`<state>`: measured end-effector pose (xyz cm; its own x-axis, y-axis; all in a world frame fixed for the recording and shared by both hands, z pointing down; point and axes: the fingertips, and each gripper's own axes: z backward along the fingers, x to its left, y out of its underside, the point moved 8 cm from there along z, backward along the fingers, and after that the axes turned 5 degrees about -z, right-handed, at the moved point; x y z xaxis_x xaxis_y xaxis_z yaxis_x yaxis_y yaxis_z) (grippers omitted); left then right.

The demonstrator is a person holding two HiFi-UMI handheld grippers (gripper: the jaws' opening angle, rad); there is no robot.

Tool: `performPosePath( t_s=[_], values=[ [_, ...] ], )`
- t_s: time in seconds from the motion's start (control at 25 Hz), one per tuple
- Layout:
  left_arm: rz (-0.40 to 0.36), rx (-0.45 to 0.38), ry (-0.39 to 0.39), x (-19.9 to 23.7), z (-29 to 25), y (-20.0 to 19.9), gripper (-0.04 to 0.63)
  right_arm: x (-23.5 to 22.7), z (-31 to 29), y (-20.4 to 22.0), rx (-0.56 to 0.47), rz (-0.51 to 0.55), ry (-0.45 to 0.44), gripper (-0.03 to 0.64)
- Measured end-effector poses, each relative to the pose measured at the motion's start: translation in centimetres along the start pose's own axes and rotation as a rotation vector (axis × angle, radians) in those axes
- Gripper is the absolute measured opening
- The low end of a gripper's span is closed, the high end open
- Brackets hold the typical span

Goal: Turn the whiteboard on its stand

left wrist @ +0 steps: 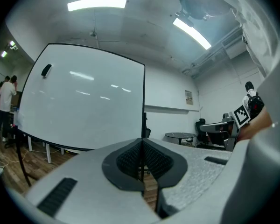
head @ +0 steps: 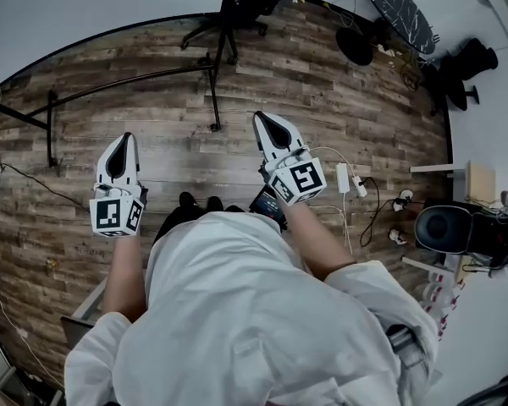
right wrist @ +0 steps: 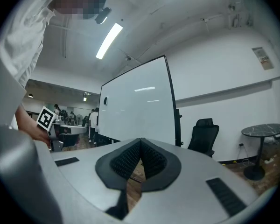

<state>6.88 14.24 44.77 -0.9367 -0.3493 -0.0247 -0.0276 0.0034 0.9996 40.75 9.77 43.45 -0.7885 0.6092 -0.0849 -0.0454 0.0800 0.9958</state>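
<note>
Head view: left gripper point(head: 124, 142) and right gripper point(head: 267, 123) both pressed together, empty, level above brown wood-plank floor point(head: 339, 100), short of whiteboard's black tubular stand legs point(head: 213, 83).

Left gripper view: large white black-framed whiteboard point(left wrist: 84, 97) upright on stand, ahead, well apart from gripper.

Right gripper view: whiteboard ahead, edge post nearest. Fits walk-up or step-back alike. Keep feet clear of legs; contact better on frame edge.

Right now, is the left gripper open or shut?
Shut. The left gripper has its pads meeting along one line, with nothing between them. The whiteboard stands beyond, apart from it.
</note>
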Motion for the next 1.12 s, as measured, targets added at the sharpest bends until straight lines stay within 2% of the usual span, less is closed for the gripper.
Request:
performPosePath(
  t_s=[0.2, 0.44, 0.72, 0.96, 1.12],
  values=[
    [-0.003, 0.0, 0.014, -1.8, -0.4, -0.3, 0.005, -0.9, 1.7, 0.2, -0.003, 0.026, 0.007, -0.003],
    [-0.004, -0.032, 0.015, -3.3, -0.7, -1.4, 0.005, -1.7, 2.6, 0.7, 0.008, -0.004, -0.01, -0.003],
    [0.002, -0.019, 0.018, -4.3, -1.5, -1.0, 0.005, -3.7, 3.8, 0.7, -0.004, -0.008, 0.065, -0.003],
    [0.004, -0.012, 0.007, -4.7, -2.6, -0.5, 0.005, -4.7, 3.9, 0.7, -0.011, 0.031, 0.083, -0.003],
    [-0.002, -0.004, -0.011, -4.6, -3.3, -0.8, 0.005, -5.3, 3.9, 0.9, -0.008, 0.02, 0.108, -0.003]
  ],
)
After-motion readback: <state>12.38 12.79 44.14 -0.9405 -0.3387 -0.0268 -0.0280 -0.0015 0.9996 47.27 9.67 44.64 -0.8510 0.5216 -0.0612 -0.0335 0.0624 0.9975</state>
